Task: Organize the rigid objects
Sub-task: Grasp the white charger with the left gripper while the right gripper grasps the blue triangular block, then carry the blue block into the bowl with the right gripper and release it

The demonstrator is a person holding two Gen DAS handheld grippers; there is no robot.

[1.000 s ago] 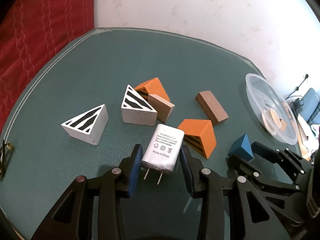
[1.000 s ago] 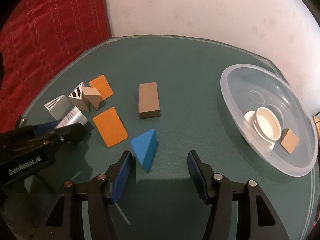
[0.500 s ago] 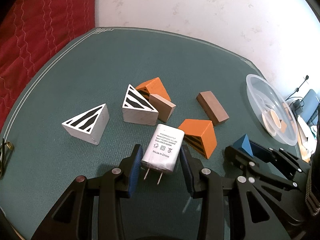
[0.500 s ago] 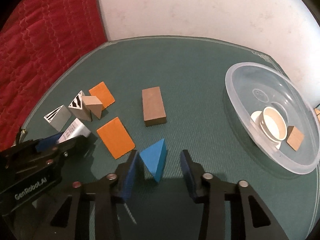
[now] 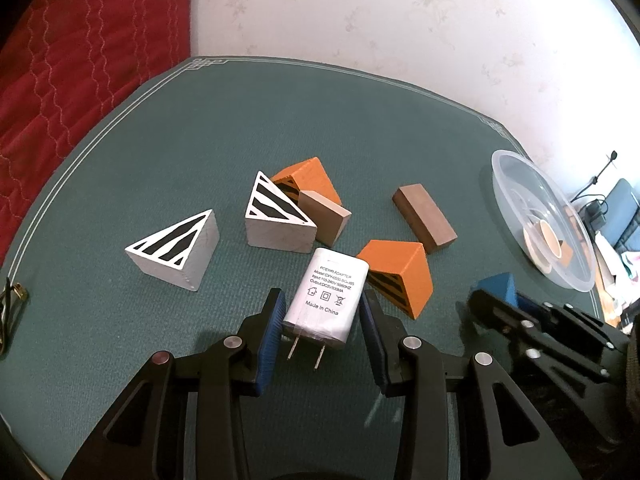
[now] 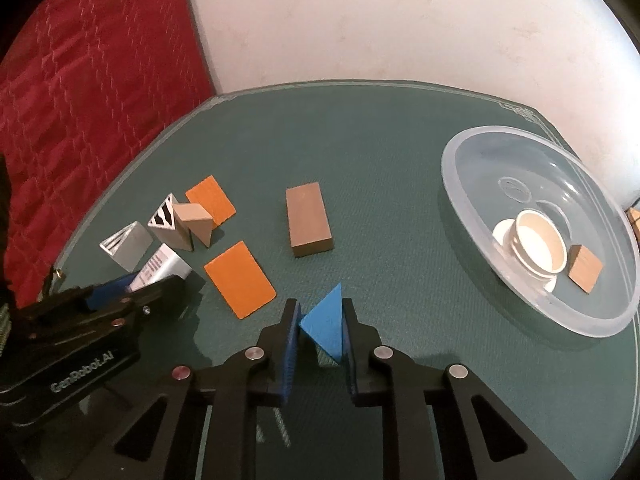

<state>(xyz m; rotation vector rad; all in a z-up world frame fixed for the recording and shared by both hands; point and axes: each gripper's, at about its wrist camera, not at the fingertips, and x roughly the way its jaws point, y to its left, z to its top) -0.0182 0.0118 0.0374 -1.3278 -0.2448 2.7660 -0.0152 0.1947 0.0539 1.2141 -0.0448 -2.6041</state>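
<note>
Reaching low over the green table (image 5: pixel 160 128), the left gripper (image 5: pixel 322 330) points forward with its blue pads (image 5: pixel 273 332) on either side of a white power adapter (image 5: pixel 326 300). The left pad touches the adapter's side; a thin gap shows at the right pad, so the jaws are narrowed around it but I cannot tell whether they grip it. The adapter lies flat with its two prongs toward the camera.

From left to right ahead of it lie a white striped wedge (image 5: pixel 176 248), a second white striped wedge (image 5: pixel 276 220) touching a tan block (image 5: pixel 324 216) and an orange wedge (image 5: pixel 306 176) behind them, then another orange wedge (image 5: pixel 400 276) just beside the adapter's right edge, and a brown rectangular block (image 5: pixel 424 220) lying apart. Bare green cloth stretches wide behind this cluster up to the table's bordered edge by the red quilt (image 5: pixel 80 48) and the pale wall (image 5: pixel 400 32).

Further right, the right gripper (image 6: pixel 320 330) is level with the table, its jaws closed narrowly onto a blue triangular block (image 6: pixel 326 326), both pads pressing its faces. Open cloth lies between this block and the clear plastic bowl (image 6: pixel 472 196) near the right table edge, which holds a white ring-shaped piece (image 6: pixel 536 248) and a small tan block (image 6: pixel 585 274).
</note>
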